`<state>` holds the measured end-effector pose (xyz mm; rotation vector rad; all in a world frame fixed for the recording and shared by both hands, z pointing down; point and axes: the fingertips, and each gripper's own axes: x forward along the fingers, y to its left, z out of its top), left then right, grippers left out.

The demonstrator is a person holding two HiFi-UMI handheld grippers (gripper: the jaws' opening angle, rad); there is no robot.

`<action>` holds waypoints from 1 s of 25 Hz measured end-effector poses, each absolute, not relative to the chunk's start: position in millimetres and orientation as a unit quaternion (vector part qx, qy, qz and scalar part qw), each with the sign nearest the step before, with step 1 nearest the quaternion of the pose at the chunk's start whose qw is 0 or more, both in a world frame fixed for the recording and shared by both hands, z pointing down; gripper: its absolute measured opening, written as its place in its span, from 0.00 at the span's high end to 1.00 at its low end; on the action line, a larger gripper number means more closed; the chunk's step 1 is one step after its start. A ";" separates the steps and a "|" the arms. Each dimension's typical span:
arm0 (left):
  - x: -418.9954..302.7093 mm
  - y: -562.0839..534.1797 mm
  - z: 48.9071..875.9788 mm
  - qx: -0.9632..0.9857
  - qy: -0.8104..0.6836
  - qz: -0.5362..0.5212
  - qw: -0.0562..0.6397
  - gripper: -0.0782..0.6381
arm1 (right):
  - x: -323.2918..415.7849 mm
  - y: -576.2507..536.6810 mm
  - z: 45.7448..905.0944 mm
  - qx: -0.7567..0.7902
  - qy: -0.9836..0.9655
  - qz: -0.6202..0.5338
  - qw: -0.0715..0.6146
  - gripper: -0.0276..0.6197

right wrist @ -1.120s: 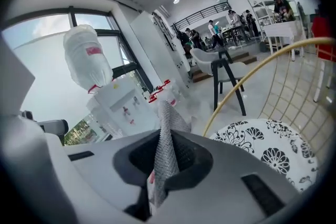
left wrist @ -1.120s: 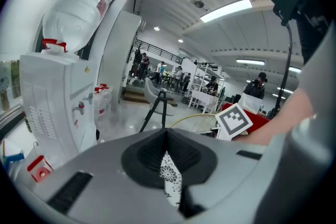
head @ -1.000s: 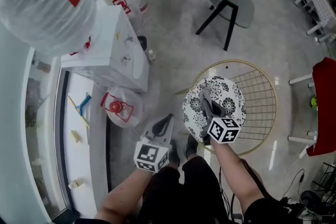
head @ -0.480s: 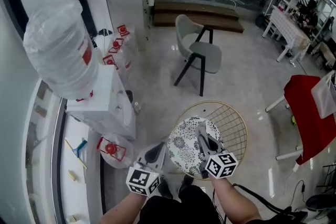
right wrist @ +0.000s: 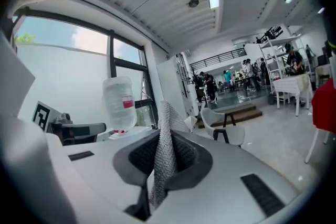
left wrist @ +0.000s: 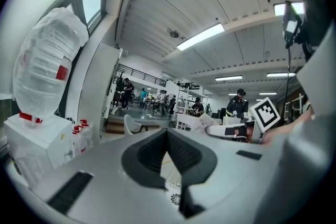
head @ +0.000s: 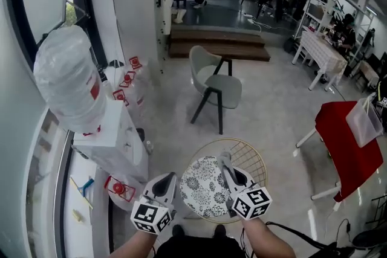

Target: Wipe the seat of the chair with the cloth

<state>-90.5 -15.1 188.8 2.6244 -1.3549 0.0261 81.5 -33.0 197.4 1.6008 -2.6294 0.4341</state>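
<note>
I count two grippers, one cloth and two chairs close by. The right gripper [head: 227,165] is clamped on the grey knitted cloth [right wrist: 166,160]. In the right gripper view the cloth stands as a narrow upright fold pinched between the dark pads and sticks out past the jaw tips. The left gripper [head: 164,178] has its jaws drawn together with nothing between them. Only a thin slit is left, and through it I see floor and a bit of patterned cushion.

The chair I'm working on is the gold wire chair [head: 259,161] with the round black-and-white floral seat [head: 202,187], right below me in the head view. The cloth and right gripper sit over the right side of that seat, with the gripper pointing away from me. I cannot tell from here whether the cloth touches the cushion. The left gripper hangs just off the seat's left edge, over the floor.

The second chair, a grey shell chair [head: 216,83] on dark legs, stands well apart further out on the floor. To my left one large water bottle [head: 65,75] sits upended on a white dispenser [head: 115,142].
</note>
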 end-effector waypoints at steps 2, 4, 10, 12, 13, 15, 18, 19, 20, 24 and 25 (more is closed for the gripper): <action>-81.6 -14.7 175.5 0.882 -0.462 -0.001 0.091 0.88 | 92.6 -31.0 185.7 0.513 -0.847 0.139 0.016 0.92; -68.9 -13.2 166.3 0.883 -0.461 -0.008 0.088 0.88 | 105.4 -27.3 176.4 0.514 -0.846 0.138 0.014 0.92; -47.2 -10.3 145.0 0.882 -0.467 -0.011 0.067 0.88 | 127.9 -16.5 153.0 0.505 -0.855 0.121 0.013 0.92; -43.1 -10.8 140.6 0.881 -0.471 -0.008 0.053 0.88 | 135.0 -12.2 145.2 0.506 -0.855 0.111 0.010 0.92; -41.4 -9.9 138.9 0.881 -0.471 -0.006 0.050 0.88 | 138.2 -9.3 142.1 0.506 -0.856 0.107 0.009 0.92; -38.9 -7.4 134.0 0.882 -0.469 -0.009 0.051 0.88 | 143.8 -5.1 137.8 0.508 -0.855 0.102 0.010 0.92; -35.6 -3.3 127.4 0.881 -0.470 -0.016 0.054 0.88 | 153.3 -3.4 134.4 0.516 -0.851 0.090 0.019 0.92; -34.2 -2.4 126.4 0.880 -0.471 -0.017 0.053 0.88 | 155.6 -3.3 133.4 0.518 -0.851 0.088 0.019 0.92; -32.2 -2.1 125.6 0.880 -0.472 -0.014 0.048 0.88 | 157.3 -3.6 132.5 0.519 -0.850 0.088 0.016 0.92; -22.9 -3.0 122.9 0.883 -0.468 -0.011 0.038 0.88 | 162.5 -6.1 130.3 0.524 -0.847 0.088 0.008 0.92; -21.3 -2.9 121.6 0.883 -0.467 -0.014 0.041 0.88 | 163.9 -5.8 129.8 0.525 -0.847 0.088 0.008 0.92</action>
